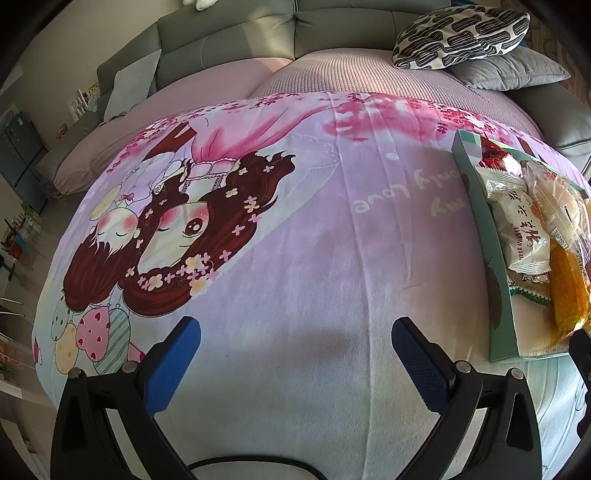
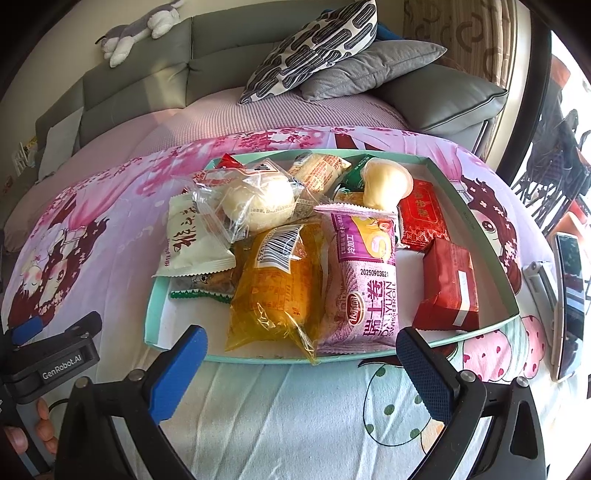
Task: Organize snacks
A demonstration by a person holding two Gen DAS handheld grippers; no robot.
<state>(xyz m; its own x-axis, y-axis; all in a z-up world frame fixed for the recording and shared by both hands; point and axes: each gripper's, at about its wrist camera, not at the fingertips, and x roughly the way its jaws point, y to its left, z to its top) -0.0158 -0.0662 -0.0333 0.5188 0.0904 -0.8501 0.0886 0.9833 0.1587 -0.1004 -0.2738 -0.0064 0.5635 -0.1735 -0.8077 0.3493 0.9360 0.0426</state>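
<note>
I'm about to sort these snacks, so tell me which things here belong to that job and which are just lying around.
For the job:
teal tray
purple Swiss roll pack
yellow cake pack
red foil packs
white wrapped snack
clear-bagged bun

Lying about:
phone
patterned cushion
grey cushion
plush toy
cartoon blanket

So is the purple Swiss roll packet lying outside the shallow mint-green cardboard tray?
No, the purple Swiss roll packet lies inside the shallow mint-green cardboard tray, beside a yellow packet.
</note>
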